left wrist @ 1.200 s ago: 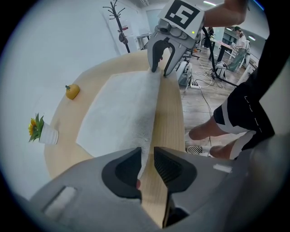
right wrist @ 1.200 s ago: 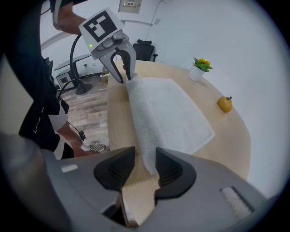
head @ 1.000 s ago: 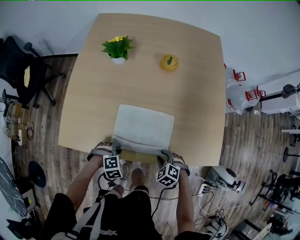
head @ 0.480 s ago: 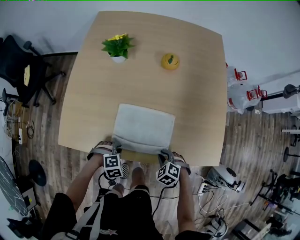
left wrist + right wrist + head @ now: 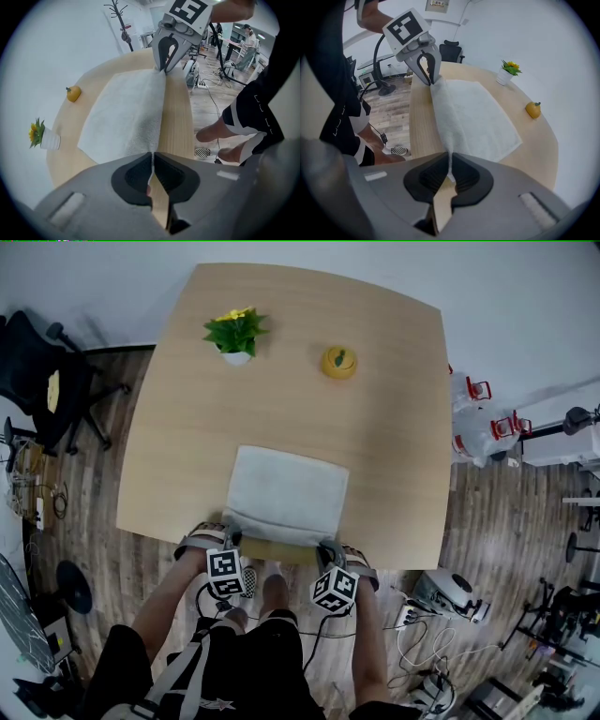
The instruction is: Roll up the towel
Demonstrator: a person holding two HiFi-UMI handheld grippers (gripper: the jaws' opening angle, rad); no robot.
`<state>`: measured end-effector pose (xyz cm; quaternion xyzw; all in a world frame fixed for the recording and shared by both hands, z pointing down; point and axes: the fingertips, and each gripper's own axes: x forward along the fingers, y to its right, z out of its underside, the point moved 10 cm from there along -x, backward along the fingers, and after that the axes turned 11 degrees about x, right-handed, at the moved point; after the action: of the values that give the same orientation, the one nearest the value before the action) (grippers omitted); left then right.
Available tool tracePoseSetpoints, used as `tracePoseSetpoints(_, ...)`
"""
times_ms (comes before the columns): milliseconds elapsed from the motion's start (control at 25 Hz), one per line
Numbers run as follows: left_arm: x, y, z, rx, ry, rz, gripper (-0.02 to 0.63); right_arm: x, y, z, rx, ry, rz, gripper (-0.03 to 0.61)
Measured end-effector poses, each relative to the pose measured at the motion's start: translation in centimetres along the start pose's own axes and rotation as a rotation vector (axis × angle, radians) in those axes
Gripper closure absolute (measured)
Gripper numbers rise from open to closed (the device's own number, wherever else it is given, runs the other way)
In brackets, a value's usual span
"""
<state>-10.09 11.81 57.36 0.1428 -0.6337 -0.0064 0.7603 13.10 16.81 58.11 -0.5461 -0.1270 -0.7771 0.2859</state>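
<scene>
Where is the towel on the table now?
In the head view the towel lies at the table's near edge; the left gripper and right gripper have just been closing their jaws on its near corners.

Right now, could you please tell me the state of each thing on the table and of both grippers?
towel: spread flat, unrolled, near edge pinched.
left gripper: jaws just closed, shut on one near corner of the towel.
right gripper: jaws just closed, shut on the other near corner.
potted plant: upright.
yellow fruit: sitting upright, untouched.
</scene>
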Motion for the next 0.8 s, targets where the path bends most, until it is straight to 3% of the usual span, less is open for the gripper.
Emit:
tracePoseSetpoints(520, -2.3, 4.2, 0.8, -0.014, 0.016, 0.096, 0.588, -1.9, -4.7, 0.9, -0.016, -0.016, -0.092, 0.554)
tracePoseSetpoints(800, -3.2, 4.3, 0.9, -0.005, 0.006, 0.067, 0.586, -2.6, -5.0, 0.5, -0.007, -0.005, -0.07, 0.552)
